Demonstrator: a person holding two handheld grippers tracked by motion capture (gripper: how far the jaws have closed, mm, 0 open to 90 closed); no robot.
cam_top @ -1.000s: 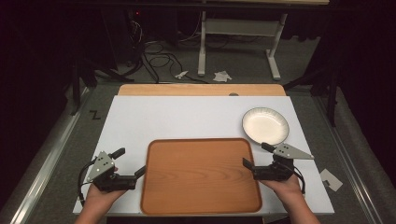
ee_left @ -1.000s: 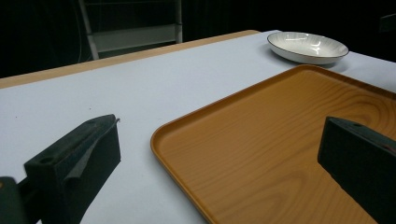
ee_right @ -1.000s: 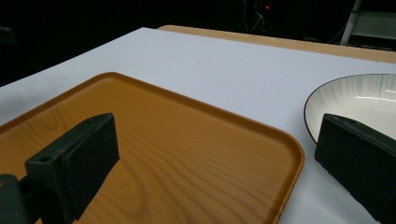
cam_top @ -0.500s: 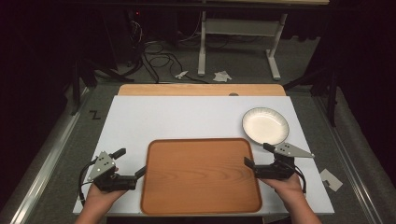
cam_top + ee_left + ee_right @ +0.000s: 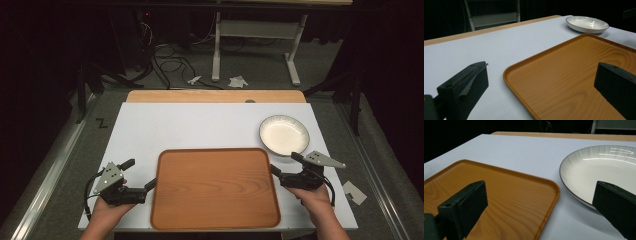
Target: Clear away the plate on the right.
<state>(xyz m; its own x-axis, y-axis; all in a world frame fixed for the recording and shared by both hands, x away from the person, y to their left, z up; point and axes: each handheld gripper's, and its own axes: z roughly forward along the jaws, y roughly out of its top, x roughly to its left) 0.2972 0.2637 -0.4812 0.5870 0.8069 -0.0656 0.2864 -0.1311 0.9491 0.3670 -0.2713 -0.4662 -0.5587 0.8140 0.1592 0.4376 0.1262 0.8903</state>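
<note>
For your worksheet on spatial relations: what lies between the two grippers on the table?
The wooden tray lies between the left gripper and right gripper, as the high view shows. It is empty, and both grippers' fingers are open at its short edges.

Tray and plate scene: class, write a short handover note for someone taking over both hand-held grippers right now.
Left hand-held gripper: open, at the tray's left edge, one jaw over the tray, holding nothing.
Right hand-held gripper: open, at the tray's right edge, near the plate, holding nothing.
Tray: bare, flat on the white table, at the near edge.
Plate: empty, on the table beyond the tray's far right corner, off the tray.
Done: nothing gripped or loaded yet.
Left: probably grip the tray or plate; which one is unclear.
</note>
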